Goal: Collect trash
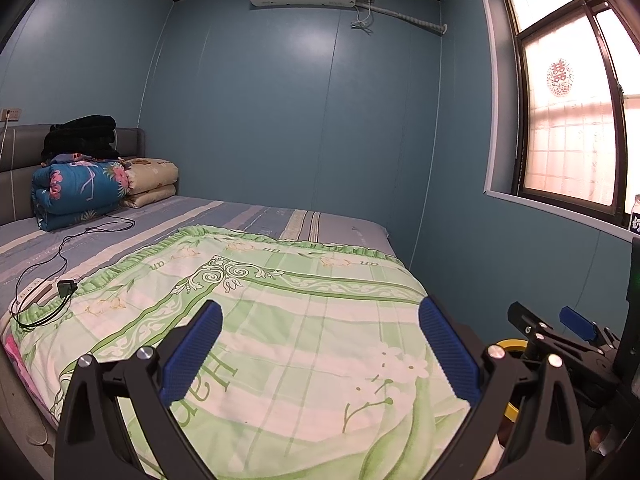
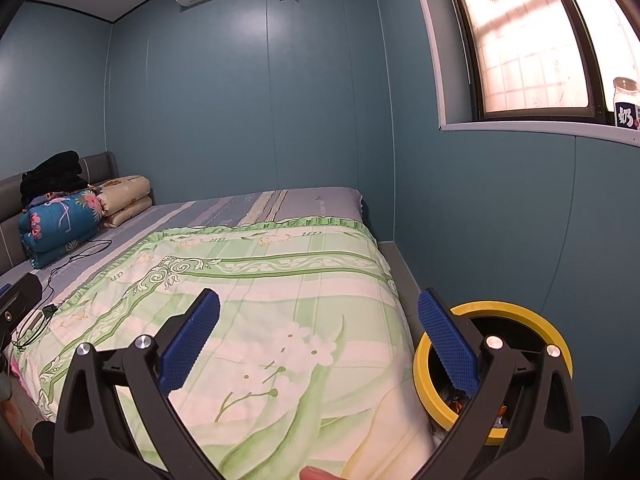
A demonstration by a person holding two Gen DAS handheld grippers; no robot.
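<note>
Hovering over the green floral quilted bed, both my left tongs and right tongs gape, released. A yellow-rimmed bin holding wrappers sits beside; no loose trash shows, so collecting looks either finished or still searching.

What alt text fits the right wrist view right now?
Open right tongs hover empty over a green floral quilt on a bed, a yellow-rimmed bin just right of them. Folded bedding lies by the headboard; a bottle stands on the windowsill.
</note>
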